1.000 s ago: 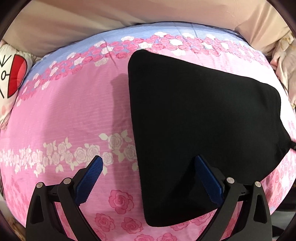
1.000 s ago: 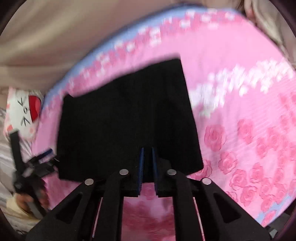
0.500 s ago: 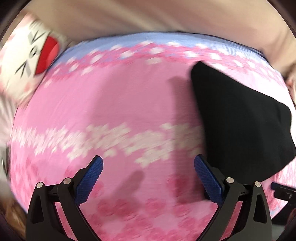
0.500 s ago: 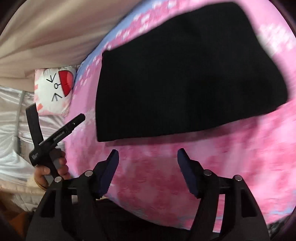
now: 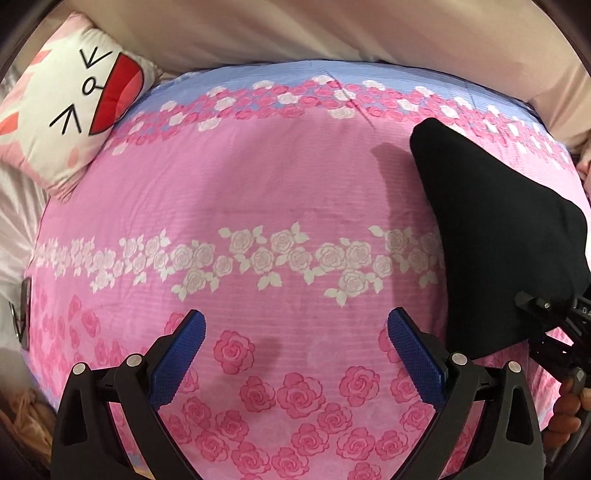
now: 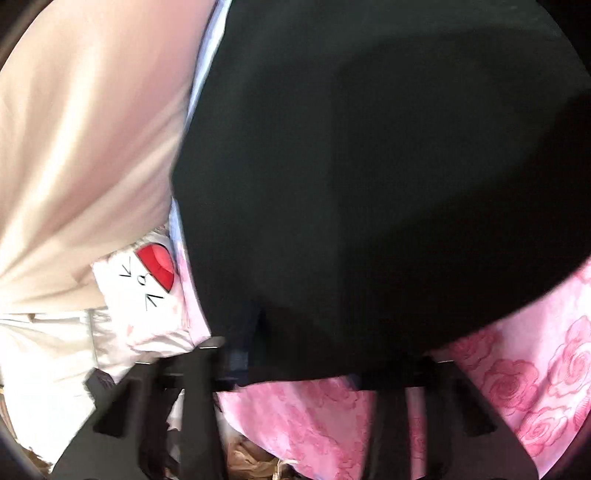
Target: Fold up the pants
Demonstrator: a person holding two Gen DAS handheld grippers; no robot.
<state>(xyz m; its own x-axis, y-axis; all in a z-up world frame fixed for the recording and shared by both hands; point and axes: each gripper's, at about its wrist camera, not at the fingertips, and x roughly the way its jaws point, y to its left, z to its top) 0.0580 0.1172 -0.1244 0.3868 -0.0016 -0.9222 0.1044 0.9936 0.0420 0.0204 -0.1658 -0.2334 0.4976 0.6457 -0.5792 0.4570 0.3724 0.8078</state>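
Note:
The black pants lie folded on the pink rose-print bedspread, at the right in the left wrist view. My left gripper is open and empty over bare bedspread, left of the pants. The right gripper's body shows at the pants' near right edge. In the right wrist view the pants fill most of the frame. My right gripper is open, its fingers wide apart at the pants' near edge; the fingertips are blurred and dark against the cloth.
A white cat-face pillow lies at the bed's far left corner, also in the right wrist view. A beige curtain hangs behind the bed. White sheets lie left of the bedspread.
My left gripper swung left off the pants. My right gripper opened, let go of the pants and moved in close to their near edge.

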